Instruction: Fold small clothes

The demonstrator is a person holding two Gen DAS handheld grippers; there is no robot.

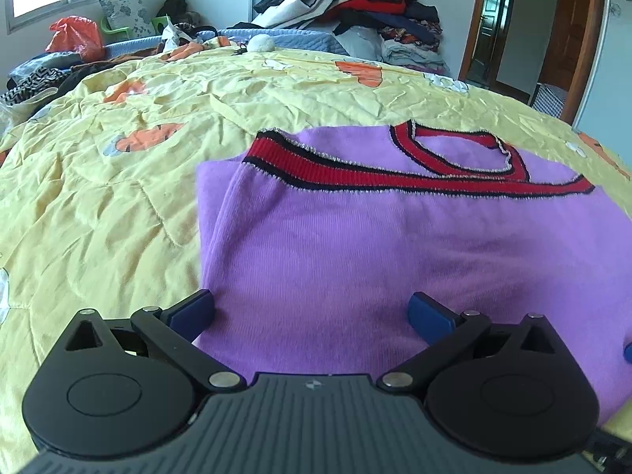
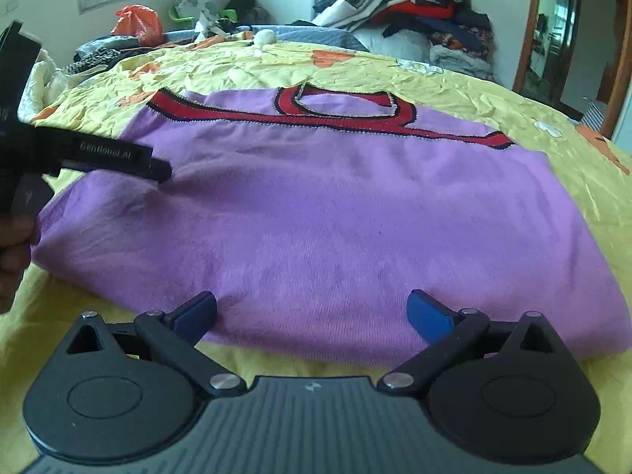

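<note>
Spreading wide beneath everything, yellow quilt (image 1: 118, 197); lying folded on it, ahead of and between both sets of fingers, purple sweater (image 2: 316, 217); hovering gaping and empty over its near edge, left gripper (image 1: 312, 312) and right gripper (image 2: 312, 312)

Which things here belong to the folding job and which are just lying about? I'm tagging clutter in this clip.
In the job:
- purple sweater, partly folded on the yellow quilt
- left claw, open
- right claw, open

Lying about:
- clothes heap at the far end
- orange plastic bag
- white fluffy ball
- floral pillow
</note>
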